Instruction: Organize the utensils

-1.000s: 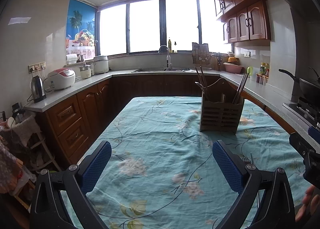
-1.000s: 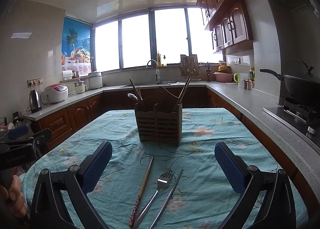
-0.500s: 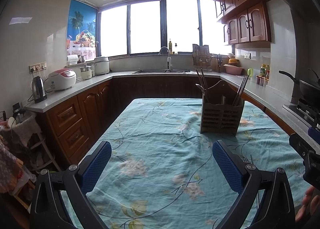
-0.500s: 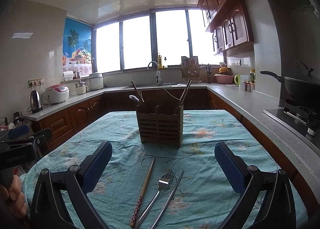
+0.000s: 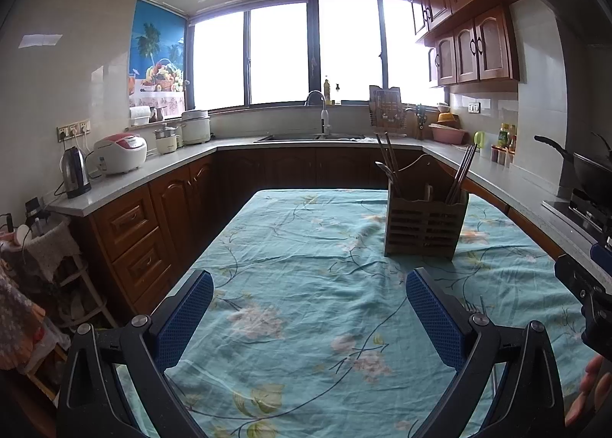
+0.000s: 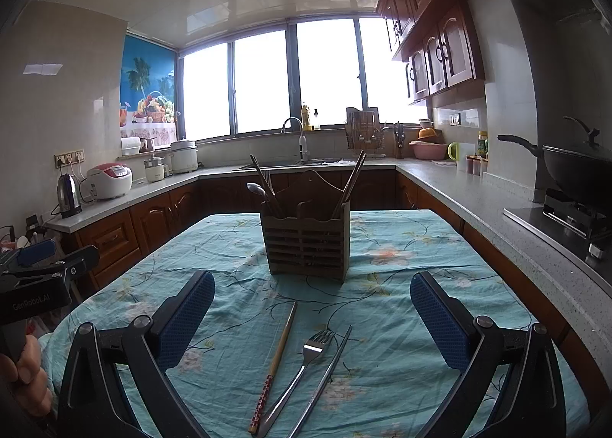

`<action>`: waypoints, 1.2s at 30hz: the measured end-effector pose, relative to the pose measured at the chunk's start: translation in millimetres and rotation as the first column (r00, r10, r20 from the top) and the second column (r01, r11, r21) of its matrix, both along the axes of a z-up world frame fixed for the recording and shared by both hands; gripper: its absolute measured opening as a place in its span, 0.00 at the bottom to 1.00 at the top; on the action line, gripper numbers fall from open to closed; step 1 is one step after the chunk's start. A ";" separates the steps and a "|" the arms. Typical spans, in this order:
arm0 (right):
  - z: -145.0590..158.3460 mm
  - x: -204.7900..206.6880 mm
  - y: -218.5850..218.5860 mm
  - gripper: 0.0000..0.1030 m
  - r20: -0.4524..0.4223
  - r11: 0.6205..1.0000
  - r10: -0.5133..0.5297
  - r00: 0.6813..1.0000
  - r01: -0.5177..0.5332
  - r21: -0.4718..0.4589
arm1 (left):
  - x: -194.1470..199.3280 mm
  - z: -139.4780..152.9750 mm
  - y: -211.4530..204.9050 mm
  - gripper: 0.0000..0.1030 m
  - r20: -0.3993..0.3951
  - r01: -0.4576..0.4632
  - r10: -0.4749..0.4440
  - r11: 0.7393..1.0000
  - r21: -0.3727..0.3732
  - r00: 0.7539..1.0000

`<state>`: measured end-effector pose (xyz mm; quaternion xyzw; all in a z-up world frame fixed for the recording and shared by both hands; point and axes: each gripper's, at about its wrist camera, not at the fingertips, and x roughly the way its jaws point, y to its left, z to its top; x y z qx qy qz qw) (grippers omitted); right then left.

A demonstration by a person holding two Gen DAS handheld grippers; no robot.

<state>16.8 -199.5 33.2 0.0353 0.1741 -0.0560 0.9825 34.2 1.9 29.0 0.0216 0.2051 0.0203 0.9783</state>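
here, three loose utensils lie side by side on the teal floral tablecloth (image 6: pixel 401 247): a wooden chopstick with a red patterned end (image 6: pixel 276 359), a silver metal fork (image 6: pixel 302 369) and a slim silver metal rod (image 6: pixel 325 377); behind them, apart, stands the slatted brown wooden utensil caddy (image 6: pixel 308 247), holding chopsticks and a spoon; the right gripper (image 6: pixel 311 319) hovers above the three, blue-padded fingers spread wide, grasping nothing; the left gripper (image 5: pixel 310 317) likewise gapes over bare cloth.

You are seeing one fork (image 6: pixel 313 357), two loose chopsticks (image 6: pixel 273 365) between your right fingers, one wooden holder (image 6: pixel 306 243) beyond.
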 end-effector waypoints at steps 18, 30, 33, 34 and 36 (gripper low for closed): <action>-0.2 0.0 -0.6 1.00 0.002 1.000 0.000 1.000 0.000 0.004 | -0.2 0.8 -4.7 0.99 0.001 0.012 -0.012 1.000 0.008 1.000; -0.5 0.6 -0.7 1.00 -0.001 1.000 -0.003 1.000 0.003 0.008 | 2.6 0.3 -6.4 0.99 -0.007 0.018 -0.018 1.000 0.007 1.000; -1.0 2.6 -1.3 1.00 -0.006 1.000 -0.004 1.000 0.004 0.012 | 4.2 -0.1 -8.6 0.99 -0.011 0.020 -0.020 1.000 0.009 1.000; -1.6 3.0 -2.6 1.00 -0.007 1.000 -0.005 1.000 0.005 0.013 | 4.9 -0.1 -8.6 0.99 -0.012 0.021 -0.021 1.000 0.009 1.000; -2.4 4.4 -3.1 1.00 -0.010 1.000 -0.005 1.000 0.005 0.013 | 6.0 0.2 -10.0 0.99 -0.014 0.024 -0.023 1.000 0.008 1.000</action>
